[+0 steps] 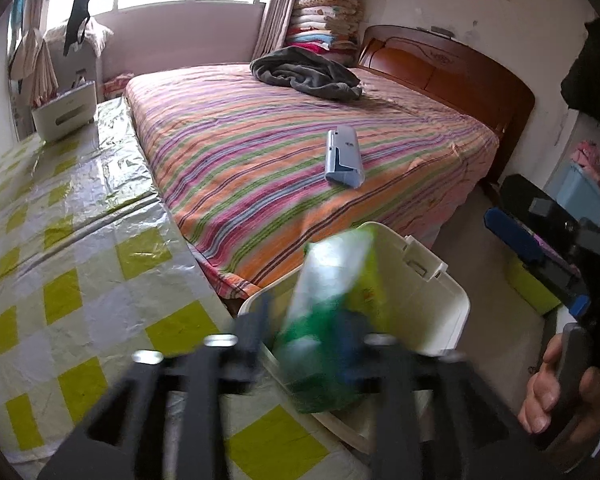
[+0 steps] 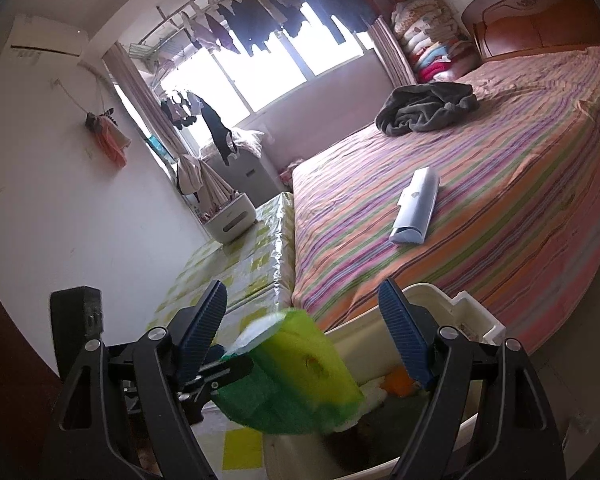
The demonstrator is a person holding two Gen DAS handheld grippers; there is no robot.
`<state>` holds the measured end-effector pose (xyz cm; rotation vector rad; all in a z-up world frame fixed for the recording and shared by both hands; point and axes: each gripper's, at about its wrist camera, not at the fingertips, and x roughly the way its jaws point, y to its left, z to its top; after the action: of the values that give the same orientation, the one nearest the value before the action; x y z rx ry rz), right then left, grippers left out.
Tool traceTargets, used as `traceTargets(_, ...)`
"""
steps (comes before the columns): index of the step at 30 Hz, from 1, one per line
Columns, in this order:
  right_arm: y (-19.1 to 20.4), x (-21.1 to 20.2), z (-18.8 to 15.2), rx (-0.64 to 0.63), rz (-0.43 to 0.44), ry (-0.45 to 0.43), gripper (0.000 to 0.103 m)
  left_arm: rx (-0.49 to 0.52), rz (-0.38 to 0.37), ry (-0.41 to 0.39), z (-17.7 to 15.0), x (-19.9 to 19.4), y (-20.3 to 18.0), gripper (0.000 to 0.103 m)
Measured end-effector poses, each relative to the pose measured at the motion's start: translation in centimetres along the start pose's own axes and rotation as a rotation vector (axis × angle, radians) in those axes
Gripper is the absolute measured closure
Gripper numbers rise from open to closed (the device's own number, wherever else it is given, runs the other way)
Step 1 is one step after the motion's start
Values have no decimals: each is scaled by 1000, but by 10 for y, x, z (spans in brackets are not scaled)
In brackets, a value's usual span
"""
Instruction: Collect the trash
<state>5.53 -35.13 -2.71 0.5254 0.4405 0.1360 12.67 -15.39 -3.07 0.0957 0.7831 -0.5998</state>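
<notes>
A green and white packet [image 1: 332,312], blurred, hangs over the white bin [image 1: 432,280] between the spread fingers of my left gripper [image 1: 306,328]; the pads do not seem to press on it. In the right wrist view the same packet [image 2: 300,376] sits at the bin's [image 2: 472,320] near rim, beside the left gripper [image 2: 204,364]. My right gripper [image 2: 302,300] stands open above the bin with nothing between its blue pads; a hand [image 1: 548,392] holds its handle. A light blue and white packet [image 1: 344,156] [image 2: 414,208] lies on the bed. Orange trash [image 2: 398,384] lies in the bin.
The striped bed [image 1: 260,152] fills the middle, with a grey blanket [image 1: 308,74] near the wooden headboard [image 1: 452,68]. A table with a yellow-checked plastic cover [image 1: 60,240] runs along the bed's left side and carries a white container [image 1: 64,110]. The bin stands at the bed's foot.
</notes>
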Motion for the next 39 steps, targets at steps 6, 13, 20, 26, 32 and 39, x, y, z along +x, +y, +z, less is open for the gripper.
traceTargets(6, 3, 1, -3, -7, -5, -5, 26, 91, 86, -88, -1, -16, -16, 29)
traceTargets(13, 1, -8, -2, 3, -12, -51, 25, 132, 135, -97, -3, -22, -24, 27)
traceTargets(20, -4, -33, -9, -1, -126, -113, 20, 109, 221, -89, -14, -35, -22, 27)
traceTargets(26, 36, -76, -35, -148, -280, -135, 12, 96, 348, -134, -39, -78, -23, 27)
traceTargets(32, 91, -116, -67, -339, -373, -121, 7, 106, 436, -165, -74, -125, -31, 27)
traceTargets(39, 115, -150, -97, -377, -367, -70, 7, 79, 510, -192, -110, -178, -33, 27)
